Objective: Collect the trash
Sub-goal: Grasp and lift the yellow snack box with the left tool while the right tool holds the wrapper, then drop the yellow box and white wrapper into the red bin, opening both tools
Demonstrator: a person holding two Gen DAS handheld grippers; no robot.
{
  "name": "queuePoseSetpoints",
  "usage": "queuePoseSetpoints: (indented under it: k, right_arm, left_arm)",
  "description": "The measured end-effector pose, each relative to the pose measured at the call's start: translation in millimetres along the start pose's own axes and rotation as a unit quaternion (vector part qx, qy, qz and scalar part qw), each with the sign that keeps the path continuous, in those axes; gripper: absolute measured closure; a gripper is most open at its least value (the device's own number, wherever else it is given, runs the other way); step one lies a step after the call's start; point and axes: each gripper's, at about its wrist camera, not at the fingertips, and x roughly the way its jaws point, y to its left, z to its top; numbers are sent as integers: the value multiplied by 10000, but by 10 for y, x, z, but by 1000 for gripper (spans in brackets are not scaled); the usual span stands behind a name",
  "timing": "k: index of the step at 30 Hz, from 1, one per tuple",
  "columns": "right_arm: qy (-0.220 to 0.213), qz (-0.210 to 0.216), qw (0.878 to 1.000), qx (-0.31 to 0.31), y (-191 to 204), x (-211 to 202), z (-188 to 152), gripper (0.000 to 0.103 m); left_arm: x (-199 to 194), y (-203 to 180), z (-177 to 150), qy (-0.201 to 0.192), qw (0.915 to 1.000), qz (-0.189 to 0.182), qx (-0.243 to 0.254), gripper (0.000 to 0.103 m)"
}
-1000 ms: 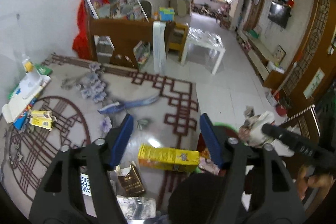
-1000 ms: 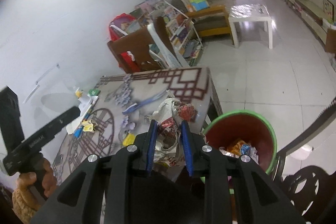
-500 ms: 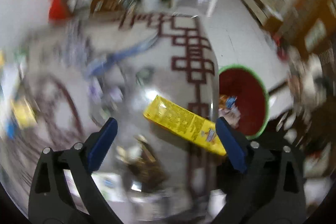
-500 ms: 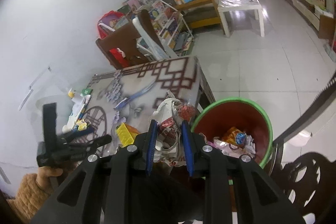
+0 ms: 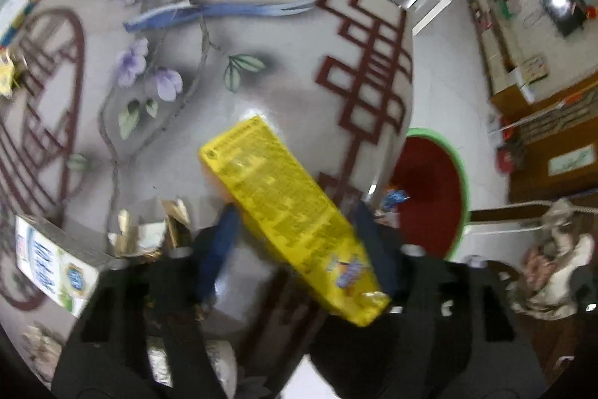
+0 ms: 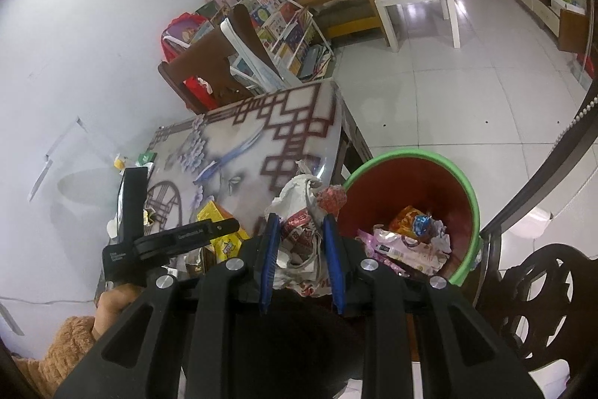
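Note:
A long yellow box lies on the patterned table, and my left gripper straddles its near end, blue fingers either side, jaws open and apart from it. The box also shows in the right wrist view. My right gripper is shut on a crumpled white and red bag, held beside the red bin with a green rim, which holds several wrappers.
More trash lies at the table's near left: a white carton and torn foil wrappers. Yellow packets sit at the far left edge. A dark wooden chair stands right of the bin.
My left gripper has dropped toward the table and closed in over the yellow box, its jaws narrower than before. My right gripper still holds the bag, now nearer the bin.

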Motion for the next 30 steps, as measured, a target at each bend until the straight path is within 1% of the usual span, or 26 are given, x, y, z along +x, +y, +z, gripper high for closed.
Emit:
queuePoseSetpoints:
  k: [1, 2, 6, 9, 11, 12, 14, 17, 21, 24, 25, 26, 27, 28, 29, 30]
  right_arm:
    - [6, 13, 10000, -8, 8, 13, 7, 79]
    - [7, 24, 10000, -16, 12, 22, 11, 78]
    - [-11, 24, 10000, -74, 24, 56, 35, 78]
    - [-39, -47, 10000, -47, -20, 73, 66, 78]
    - [-88, -116, 9999, -11, -69, 70, 89, 78]
    - [-107, -155, 9998, 14, -101, 69, 102, 78]
    - [-154, -234, 9996, 99, -176, 69, 133, 78]
    - [-223, -348, 9989, 210, -286, 74, 181, 78]
    - [-275, -481, 9980, 305, -397, 81, 233, 77]
    - [-303, -557, 9973, 371, -481, 88, 252, 75]
    - [-323, -577, 9969, 422, -521, 87, 260, 73]
    - [-337, -592, 9966, 458, -546, 83, 272, 72]
    - [-366, -607, 9963, 492, -572, 77, 279, 71]
    - [-380, -618, 9961, 506, -577, 72, 284, 65]
    - [-403, -629, 9958, 520, -591, 67, 290, 59]
    - [-435, -639, 9956, 532, -601, 59, 298, 56]
  left_arm:
    - [-33, 6, 5, -73, 10000, 1, 52, 58]
    - [-57, 7, 10, -123, 9999, -2, 91, 64]
    - [-251, -30, 59, -397, 9988, -243, 169, 65]
    - [-478, -280, 117, -665, 9952, -411, 590, 65]
    - [-571, -430, 144, -713, 9928, -584, 763, 65]
    - [-627, -533, 162, -721, 9912, -730, 840, 65]
    - [-686, -678, 191, -679, 9886, -1000, 893, 65]
    - [-718, -875, 198, -567, 9855, -1261, 980, 65]
    - [-624, -1168, 111, -401, 9814, -1368, 1284, 65]
    - [-517, -1383, 23, -196, 9774, -1434, 1542, 65]
    - [-494, -1428, 10, -172, 9767, -1414, 1604, 65]
    - [-475, -1464, -1, -178, 9761, -1386, 1666, 62]
    - [-478, -1510, -17, -206, 9750, -1360, 1743, 54]
    - [-493, -1523, -31, -244, 9743, -1364, 1777, 49]
    - [-510, -1540, -31, -304, 9734, -1373, 1807, 40]
    - [-535, -1544, -33, -364, 9726, -1383, 1835, 34]
